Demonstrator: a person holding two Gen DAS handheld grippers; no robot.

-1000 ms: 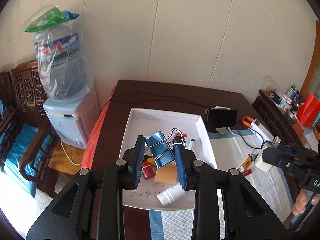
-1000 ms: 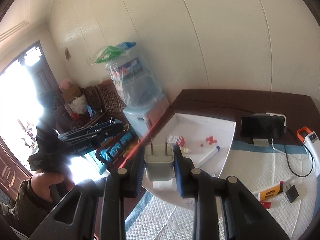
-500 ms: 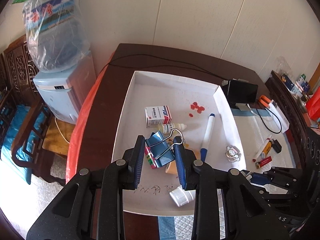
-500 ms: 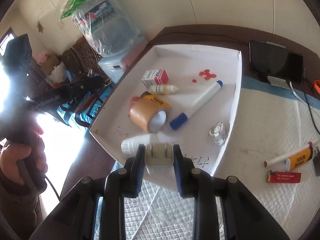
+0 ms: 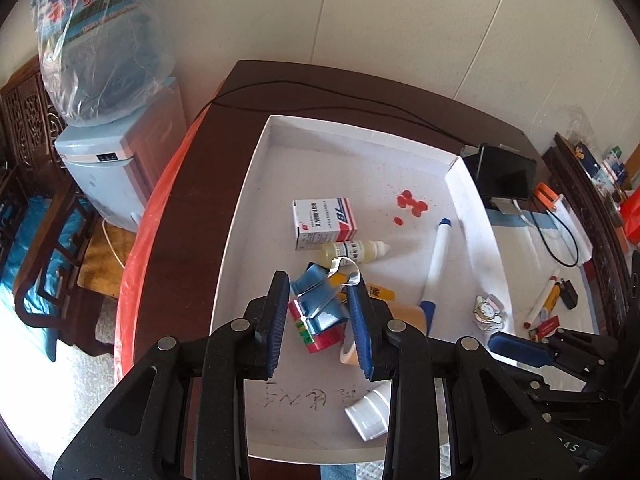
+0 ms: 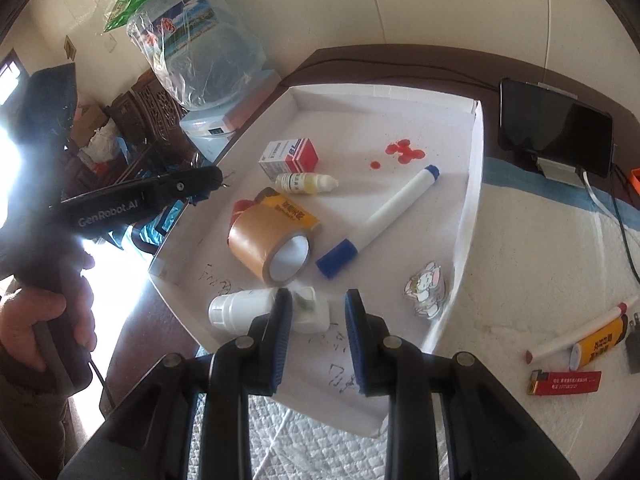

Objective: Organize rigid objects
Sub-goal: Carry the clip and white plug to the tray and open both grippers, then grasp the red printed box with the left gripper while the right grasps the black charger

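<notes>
A white tray [image 5: 256, 184] on the dark table holds a medicine box [image 5: 324, 222], a dropper bottle [image 5: 356, 251], a marker [image 5: 436, 264], a roll of brown tape [image 6: 270, 250] and a white bottle [image 6: 240, 310]. My left gripper [image 5: 322, 316] is shut on a blue binder clip [image 5: 320, 300] and holds it above the tray's near half. My right gripper [image 6: 318, 334] is open over the tray's near edge. A white charger plug [image 6: 314, 314] lies in the tray between its fingers, against the left one and next to the white bottle.
On the quilted mat [image 6: 540, 264] right of the tray lie a cartoon badge [image 6: 426, 286], a white stick [image 6: 580, 334], a yellow tube [image 6: 598, 346] and a red lighter [image 6: 566, 382]. A phone [image 6: 556, 130] stands behind on a stand. A water dispenser [image 5: 108, 160] stands left of the table.
Both grippers came down over the tray. My right gripper opened and let go of the white charger plug, which now lies in the tray. My left gripper still holds the binder clip.
</notes>
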